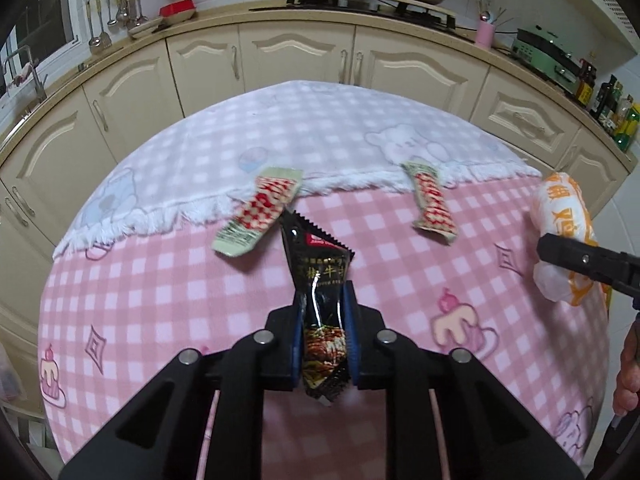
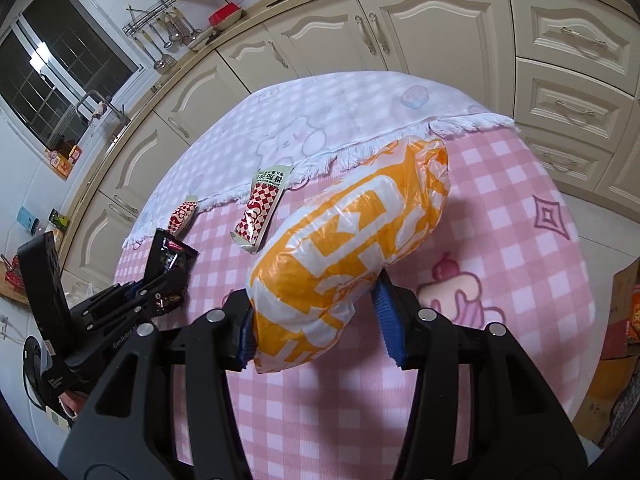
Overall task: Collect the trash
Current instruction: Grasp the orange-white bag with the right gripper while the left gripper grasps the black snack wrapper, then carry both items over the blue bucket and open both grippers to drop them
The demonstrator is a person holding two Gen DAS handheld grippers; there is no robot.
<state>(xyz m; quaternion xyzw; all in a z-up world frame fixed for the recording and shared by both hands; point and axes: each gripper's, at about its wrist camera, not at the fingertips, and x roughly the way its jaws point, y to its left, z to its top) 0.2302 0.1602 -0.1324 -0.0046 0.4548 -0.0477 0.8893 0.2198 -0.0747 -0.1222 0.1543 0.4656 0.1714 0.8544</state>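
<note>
Two red-and-white checked wrappers lay on the tabletop (image 1: 160, 280), one black snack wrapper was in the left tongs, and one orange-and-white plastic bag was in the right tongs.

The left tongs (image 1: 325, 304) were clenched on the black wrapper (image 1: 316, 272), gripping its lower half between the blue pads (image 1: 352, 320). Its long axis ran straight out along the fingers, serrated end pointing toward the far edge, and it was raised above the pink cloth.

The right tongs (image 2: 316, 312) grasped the plastic bag (image 2: 352, 224) at its near end; the bag stretched away from the fingers toward the far right edge, lifted off the tabletop.

The nearer checked wrapper (image 1: 260, 210) lay just beyond the black wrapper's tip, straddling the fringe where the white cloth (image 1: 280, 128) overlapped the pink. The other checked wrapper (image 1: 432, 204) lay farther toward the right edge, its long axis running near to far.
</note>
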